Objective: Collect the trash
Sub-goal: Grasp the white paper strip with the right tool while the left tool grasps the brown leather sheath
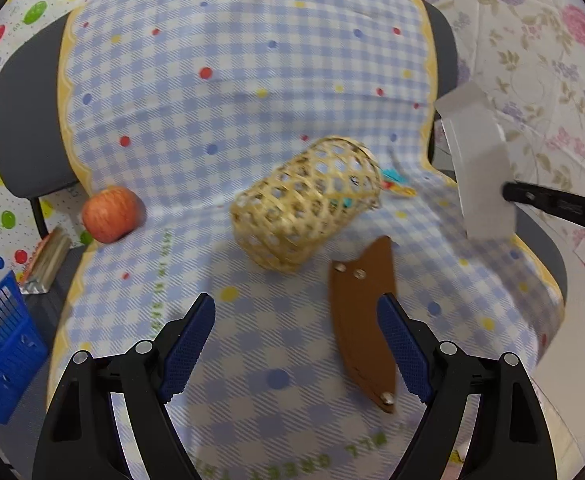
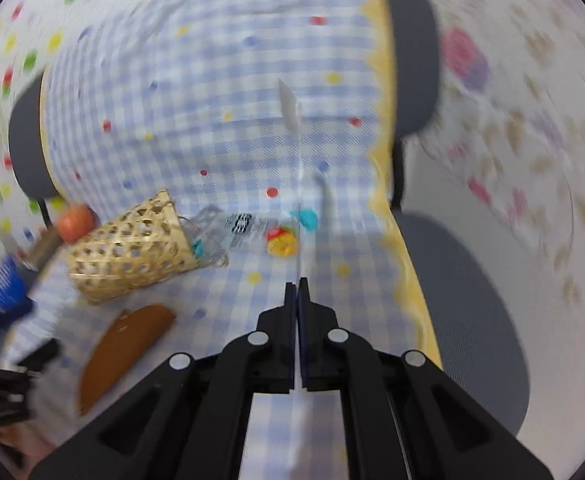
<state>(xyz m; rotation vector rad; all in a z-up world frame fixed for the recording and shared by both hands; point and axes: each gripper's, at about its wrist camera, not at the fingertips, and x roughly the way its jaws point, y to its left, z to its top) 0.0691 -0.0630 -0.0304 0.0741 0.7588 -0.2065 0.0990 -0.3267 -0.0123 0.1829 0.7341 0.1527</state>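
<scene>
Left gripper [image 1: 296,344] fingers spread wide, nothing between, over bare checked cloth [image 1: 252,80]. Right gripper [image 2: 297,282] fingers pinched together on white paper sheet [image 1: 480,168], seen edge-on, lifted clear of cloth. Ahead of left fingers: wicker basket [image 1: 306,208] on its side, wrappers [image 2: 280,240] at its mouth. Brown sheath [image 1: 362,320] just inside right finger. Apple [image 1: 110,214] far left near cloth edge; blue crate [image 1: 0,352] beyond edge.
</scene>
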